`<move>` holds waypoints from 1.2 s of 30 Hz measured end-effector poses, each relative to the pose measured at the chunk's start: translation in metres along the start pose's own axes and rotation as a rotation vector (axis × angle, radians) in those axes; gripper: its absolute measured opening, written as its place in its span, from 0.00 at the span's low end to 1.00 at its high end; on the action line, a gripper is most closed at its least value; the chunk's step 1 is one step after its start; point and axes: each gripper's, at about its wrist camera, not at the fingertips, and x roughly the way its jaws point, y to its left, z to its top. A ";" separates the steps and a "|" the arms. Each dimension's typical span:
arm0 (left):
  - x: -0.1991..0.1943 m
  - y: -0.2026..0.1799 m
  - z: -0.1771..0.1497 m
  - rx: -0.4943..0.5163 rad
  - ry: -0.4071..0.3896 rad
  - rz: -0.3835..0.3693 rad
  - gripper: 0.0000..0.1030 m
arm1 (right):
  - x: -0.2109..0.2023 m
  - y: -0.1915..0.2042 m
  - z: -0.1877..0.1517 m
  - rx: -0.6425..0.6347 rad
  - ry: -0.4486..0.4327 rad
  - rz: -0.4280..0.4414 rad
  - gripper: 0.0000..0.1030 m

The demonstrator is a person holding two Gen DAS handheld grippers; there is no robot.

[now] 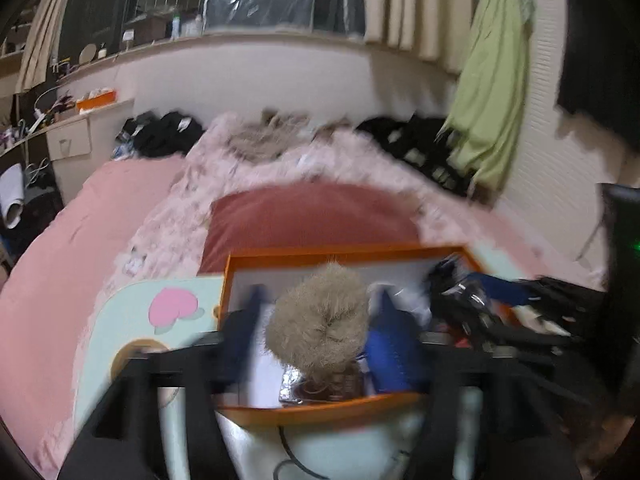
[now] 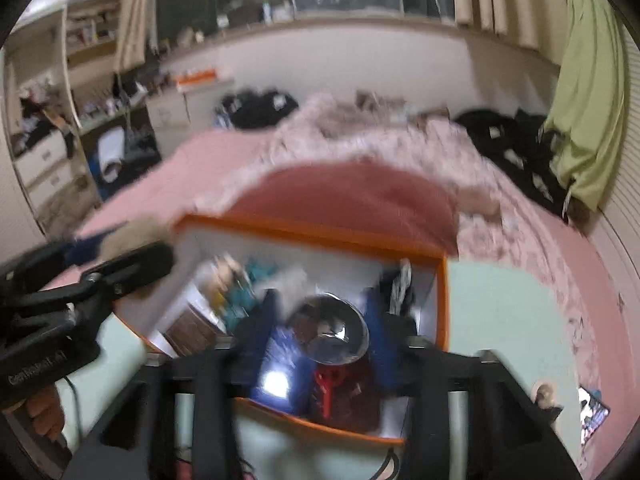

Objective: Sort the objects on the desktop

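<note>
Both grippers positioned over the orange box, each carrying one object.

The left gripper (image 1: 320, 332) was clamped on a fluffy beige pom-pom (image 1: 320, 320), held above the orange box (image 1: 344, 254) at 6 o'clock; it was judged light, soft and compressible, best taken across its middle. The right gripper (image 2: 326, 332) was clenched around a shiny metal bowl (image 2: 332, 330), judged stiff and slippery, over the same box.
</note>
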 end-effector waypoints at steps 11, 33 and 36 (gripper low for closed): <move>0.006 0.006 -0.016 -0.037 -0.022 -0.006 0.90 | -0.003 0.000 -0.013 -0.025 -0.096 -0.010 0.81; -0.054 -0.007 -0.036 0.003 0.059 -0.079 0.90 | -0.073 -0.007 -0.058 0.047 -0.014 -0.021 0.85; -0.052 -0.016 -0.062 0.033 0.141 -0.069 0.90 | -0.073 -0.009 -0.079 0.084 0.067 -0.011 0.85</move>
